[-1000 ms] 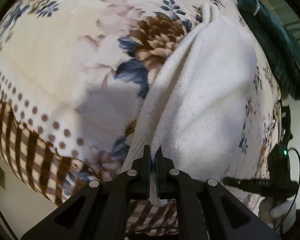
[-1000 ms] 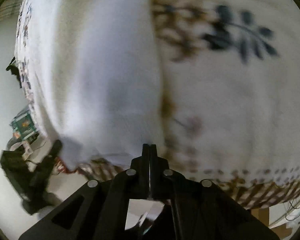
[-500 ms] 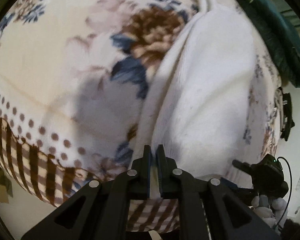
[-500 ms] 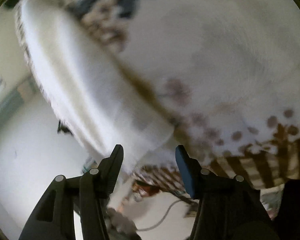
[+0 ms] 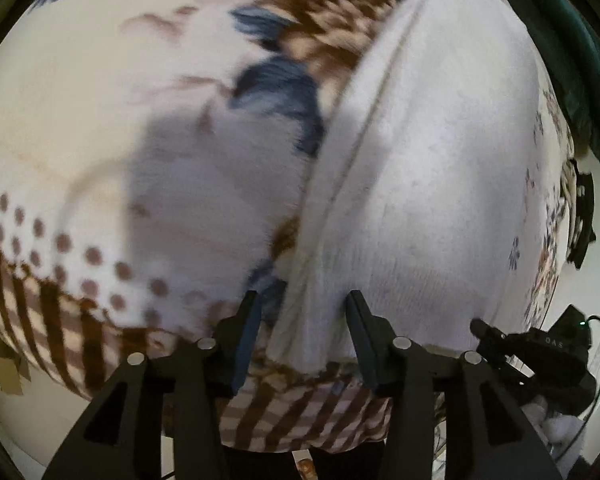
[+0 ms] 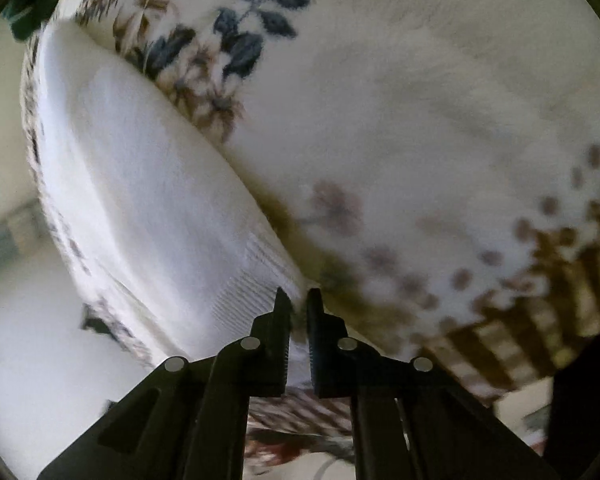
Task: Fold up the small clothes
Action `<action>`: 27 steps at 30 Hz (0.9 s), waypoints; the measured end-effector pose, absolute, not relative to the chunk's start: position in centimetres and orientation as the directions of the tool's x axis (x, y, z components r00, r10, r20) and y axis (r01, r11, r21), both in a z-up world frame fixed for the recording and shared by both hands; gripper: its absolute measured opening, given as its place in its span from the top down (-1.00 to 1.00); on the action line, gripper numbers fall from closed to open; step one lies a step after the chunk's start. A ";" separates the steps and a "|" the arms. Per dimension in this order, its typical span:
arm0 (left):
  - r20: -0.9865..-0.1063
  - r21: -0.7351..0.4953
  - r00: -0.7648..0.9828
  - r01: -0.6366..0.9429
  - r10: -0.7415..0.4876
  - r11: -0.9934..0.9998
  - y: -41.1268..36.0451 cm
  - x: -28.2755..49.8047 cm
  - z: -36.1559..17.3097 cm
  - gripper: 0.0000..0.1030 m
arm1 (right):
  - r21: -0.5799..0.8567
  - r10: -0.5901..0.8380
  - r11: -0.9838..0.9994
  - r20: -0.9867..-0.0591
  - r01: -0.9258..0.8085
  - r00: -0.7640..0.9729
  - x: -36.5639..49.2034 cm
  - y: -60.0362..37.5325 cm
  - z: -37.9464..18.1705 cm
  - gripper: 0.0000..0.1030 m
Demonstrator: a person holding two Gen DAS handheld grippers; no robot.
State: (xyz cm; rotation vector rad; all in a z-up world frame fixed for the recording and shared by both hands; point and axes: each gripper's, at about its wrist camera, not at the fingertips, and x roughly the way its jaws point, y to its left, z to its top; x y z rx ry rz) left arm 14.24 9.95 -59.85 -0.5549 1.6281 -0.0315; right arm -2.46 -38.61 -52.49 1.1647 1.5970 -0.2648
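Note:
A white knit garment [image 5: 440, 180] lies folded lengthwise on a floral blanket [image 5: 120, 100]. My left gripper [image 5: 302, 308] points down at its near left corner. Its jaws are opening, and the folded edge lies loose between the fingers [image 5: 248, 332], which do not press on it. In the right wrist view the same garment [image 6: 140, 200] runs up to the left. My right gripper [image 6: 298, 304] is shut on the corner of its ribbed hem. In the left wrist view the right gripper [image 5: 478, 326] shows as a black body at the garment's other near corner.
The blanket's [image 6: 420, 100] brown checked border hangs over the near edge [image 5: 300, 412]. A dark green cloth [image 5: 572, 60] lies at the far right. Pale floor shows past the blanket's edge on the left of the right wrist view.
The left jaws, shut on the garment's edge before, have spread apart and sunk closer to the cloth. The right gripper opened, rolled and shifted, then closed on the hem corner.

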 end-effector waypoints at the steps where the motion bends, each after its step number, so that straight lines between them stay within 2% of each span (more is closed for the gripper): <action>1: -0.931 -0.335 -0.030 -0.323 -0.363 0.885 9.7 14.4 -59.8 0.20 | 0.360 0.511 0.534 -0.858 0.765 0.046 -2.6 -38.4 -51.7 0.87; 8: -0.952 -0.294 -0.004 -0.248 -0.305 0.923 7.0 15.1 -59.6 0.25 | 0.301 0.451 0.649 -0.892 0.699 -0.035 -4.4 -37.0 -48.5 0.89; 9: -0.957 -0.285 0.020 -0.246 -0.289 0.926 6.9 15.0 -59.3 0.74 | 0.295 0.449 0.653 -0.893 0.697 -0.043 -5.3 -37.1 -48.2 0.89; 10: -0.958 -0.284 0.031 -0.244 -0.285 0.927 6.7 15.1 -59.2 0.89 | 0.289 0.447 0.655 -0.893 0.698 -0.050 -5.6 -36.8 -48.1 0.90; 17: -0.934 -0.356 0.154 -0.311 -0.323 0.881 9.5 14.3 -55.1 0.91 | 0.238 0.434 0.689 -0.892 0.684 -0.126 -7.4 -31.7 -49.4 0.94; 22: -0.940 -0.341 0.100 -0.320 -0.326 0.884 10.9 14.5 -58.2 0.89 | 0.245 0.438 0.716 -0.887 0.653 -0.148 -8.9 -30.0 -49.3 0.94; 27: -0.905 -0.412 0.061 -0.377 -0.422 0.829 12.1 15.4 -61.4 0.75 | 0.247 0.433 0.757 -0.883 0.605 -0.180 -7.5 -27.0 -51.4 0.88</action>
